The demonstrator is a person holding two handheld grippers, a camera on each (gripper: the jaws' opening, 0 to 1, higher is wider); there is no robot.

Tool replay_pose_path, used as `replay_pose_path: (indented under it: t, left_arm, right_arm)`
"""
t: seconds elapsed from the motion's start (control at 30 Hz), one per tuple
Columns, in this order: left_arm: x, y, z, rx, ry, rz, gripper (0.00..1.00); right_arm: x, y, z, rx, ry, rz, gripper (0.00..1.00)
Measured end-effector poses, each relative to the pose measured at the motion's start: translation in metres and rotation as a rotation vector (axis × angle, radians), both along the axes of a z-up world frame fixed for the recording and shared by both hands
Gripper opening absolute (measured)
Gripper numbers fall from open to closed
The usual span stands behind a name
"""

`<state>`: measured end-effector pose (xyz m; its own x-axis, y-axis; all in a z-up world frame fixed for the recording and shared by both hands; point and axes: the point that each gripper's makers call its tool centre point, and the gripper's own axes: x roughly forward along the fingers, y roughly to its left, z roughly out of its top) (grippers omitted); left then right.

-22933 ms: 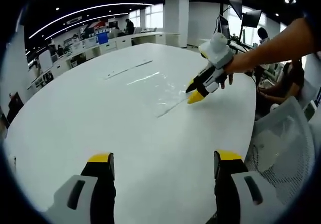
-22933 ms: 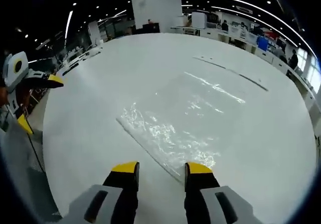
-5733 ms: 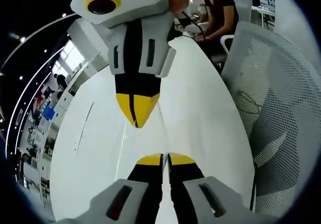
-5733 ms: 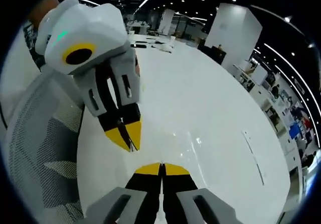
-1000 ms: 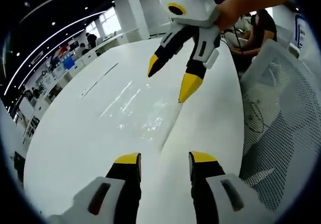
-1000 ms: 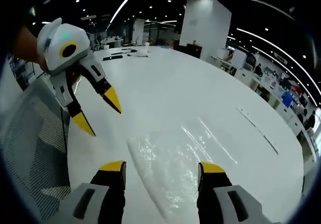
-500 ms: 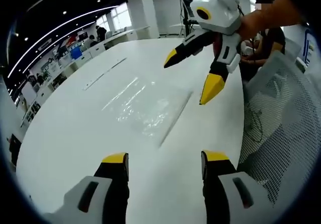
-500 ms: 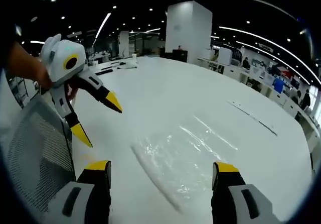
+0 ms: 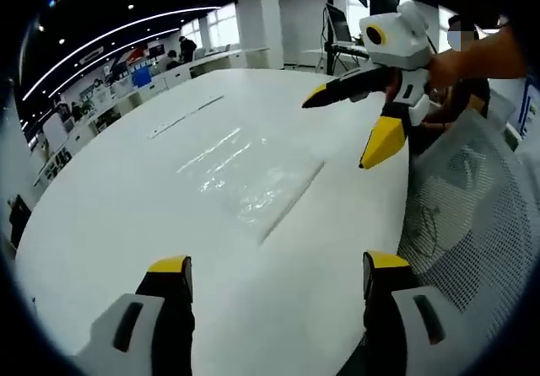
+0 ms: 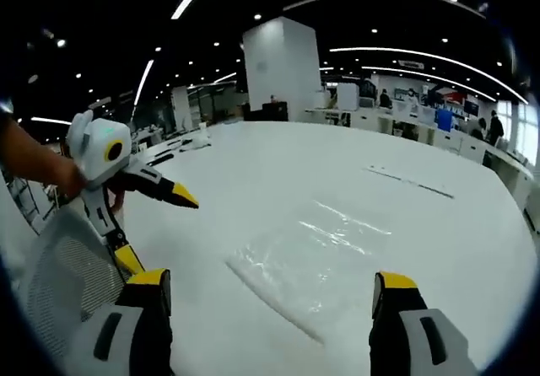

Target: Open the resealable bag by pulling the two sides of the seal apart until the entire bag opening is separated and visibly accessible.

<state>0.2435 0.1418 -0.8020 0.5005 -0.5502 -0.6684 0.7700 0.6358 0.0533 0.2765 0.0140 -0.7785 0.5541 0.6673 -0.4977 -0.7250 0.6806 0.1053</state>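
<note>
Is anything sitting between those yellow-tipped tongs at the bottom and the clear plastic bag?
No. In the left gripper view, only bare white table separates the left tongs from the clear plastic resealable bag.

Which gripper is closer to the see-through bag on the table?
About equal, I can't pick. The left gripper and the right gripper are both open, lifted off the bag, facing its sealed edge.

A large white table (image 9: 110, 216) with a rounded edge carries everything. On it a clear resealable bag (image 9: 253, 178) lies flat and crinkled, its seal strip towards the near rounded edge, beside the white mesh chair. Farther in towards the table's middle, well apart from the bag, two thin dark strips (image 9: 187, 116) lie end to end on the top; what they are cannot be told.
</note>
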Motion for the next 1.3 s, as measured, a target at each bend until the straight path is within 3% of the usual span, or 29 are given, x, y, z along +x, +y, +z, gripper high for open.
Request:
replay_pose_path:
  t: [0.13,0.3,0.37,0.7,0.8,0.97,1.17,1.3]
  left_arm:
    - [-0.001,0.007,0.0,-0.005,-0.004,0.036,0.92]
    - [-0.009,0.012,0.003,-0.067,0.011,0.086,0.97]
    - [-0.012,0.012,0.004,-0.074,0.001,0.085,0.98]
    - [-0.028,0.023,0.003,-0.083,-0.025,0.093,0.99]
    - [-0.033,0.022,0.004,-0.103,-0.023,0.091,0.96]
    - [-0.038,0.021,0.004,-0.085,-0.035,0.09,0.96]
    - [-0.036,0.024,0.007,-0.089,-0.055,0.116,0.96]
    - [-0.033,0.028,0.003,-0.097,-0.074,0.139,0.92]
  right_arm:
    - [-0.003,-0.011,0.001,0.017,-0.002,-0.059,1.0]
    - [-0.01,-0.022,0.006,0.062,-0.009,-0.119,1.0]
    - [-0.013,-0.022,0.005,0.095,0.021,-0.137,1.0]
    - [-0.032,-0.026,0.01,0.126,0.006,-0.147,1.0]
    - [-0.038,-0.025,0.013,0.12,-0.039,-0.131,1.0]
    - [-0.044,-0.025,0.009,0.081,-0.036,-0.137,1.0]
    - [-0.051,-0.029,-0.005,-0.021,-0.054,-0.143,1.0]
    - [-0.049,-0.031,-0.004,-0.019,-0.062,-0.148,1.0]
